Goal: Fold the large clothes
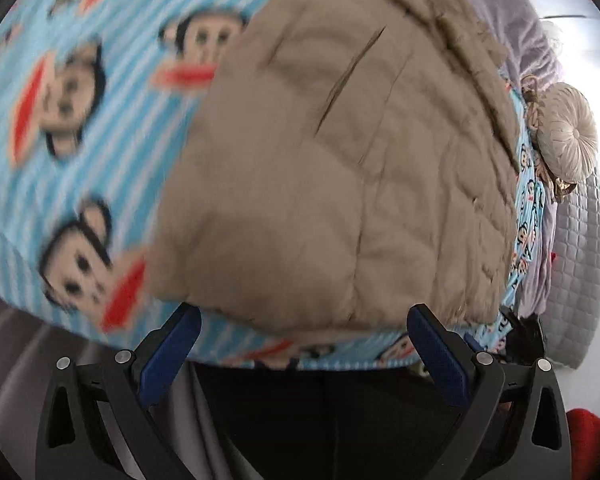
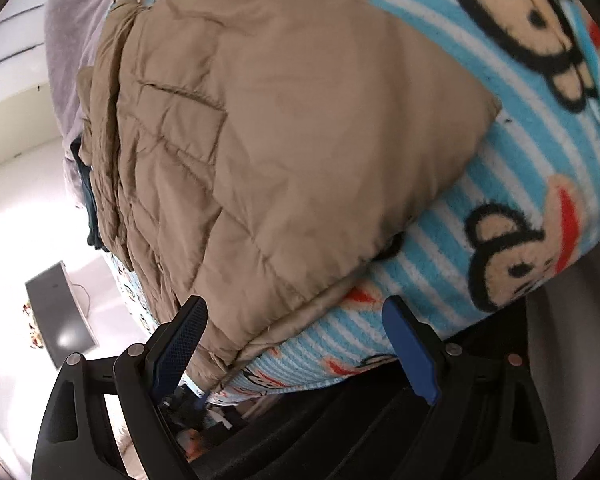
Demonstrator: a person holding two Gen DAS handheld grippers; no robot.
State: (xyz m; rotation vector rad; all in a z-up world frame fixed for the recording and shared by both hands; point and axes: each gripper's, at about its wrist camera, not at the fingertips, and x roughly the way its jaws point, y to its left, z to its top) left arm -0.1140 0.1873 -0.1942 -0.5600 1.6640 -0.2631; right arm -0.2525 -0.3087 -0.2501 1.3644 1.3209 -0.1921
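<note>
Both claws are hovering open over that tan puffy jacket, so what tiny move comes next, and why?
Probably ease both down onto the near hem: the left gripper and right gripper stand open, holding nothing, and the tan jacket lies spread on the monkey blanket.

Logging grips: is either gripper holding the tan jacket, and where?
Nothing is held. Left gripper and right gripper are open over the jacket's near edge.

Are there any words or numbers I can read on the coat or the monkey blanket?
None. The tan padded coat shows only seams, no label or logo. The blue striped blanket has cartoon monkey faces but no letters. The left wrist view is too blurred to read anything.
</note>
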